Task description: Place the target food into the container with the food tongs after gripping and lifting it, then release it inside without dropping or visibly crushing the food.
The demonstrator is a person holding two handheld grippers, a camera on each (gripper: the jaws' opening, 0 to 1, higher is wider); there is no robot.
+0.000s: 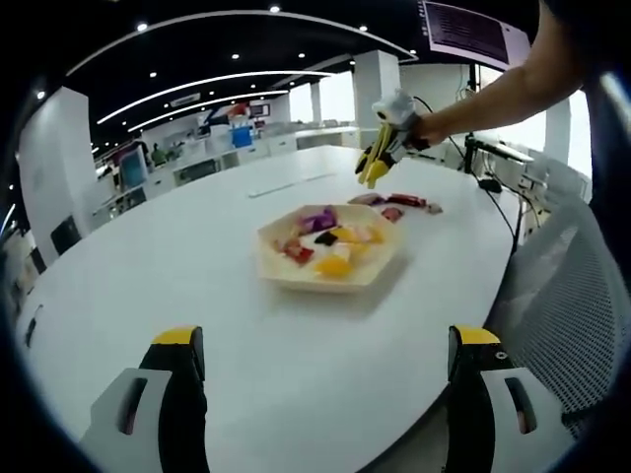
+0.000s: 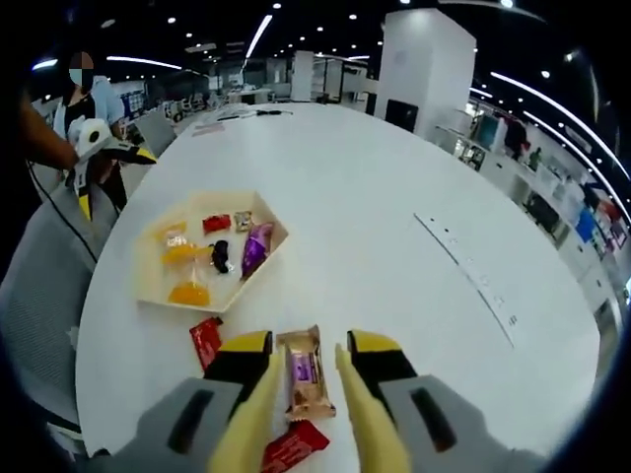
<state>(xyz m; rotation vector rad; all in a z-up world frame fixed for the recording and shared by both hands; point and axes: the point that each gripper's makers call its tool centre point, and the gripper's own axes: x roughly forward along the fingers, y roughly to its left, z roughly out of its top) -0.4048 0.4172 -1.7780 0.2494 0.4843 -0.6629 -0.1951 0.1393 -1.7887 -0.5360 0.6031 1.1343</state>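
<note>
The step in hand looked like the approach to the grip: in the right gripper view the right gripper (image 2: 314, 414), fitted with yellow tongs (image 2: 258, 409), hung over a brown snack bar (image 2: 307, 378) that lay on the white table (image 2: 394, 197) between the two tong tips. The tongs stood open, one blade on each side of the bar, and whether they touched it could not be told. This bar seemed to be the target food, not yet lifted. A red packet (image 2: 206, 340) lay just left of it and another red wrapper (image 2: 294, 448) nearer, under the tongs. The container, a pale hexagonal tray (image 2: 266, 261), sat farther off to the left, already holding several wrapped sweets. In the left gripper view the left gripper (image 1: 325, 394) was open and empty, its jaws wide apart over bare table near the edge, well short of the tray (image 1: 296, 281); the right gripper (image 1: 380, 158) showed beyond it above the loose packets. The next move would call for a gentle squeeze on the bar's long sides, clear of the red neighbours, then a lift and a carry left to the tray, with care not to crush it.
</note>
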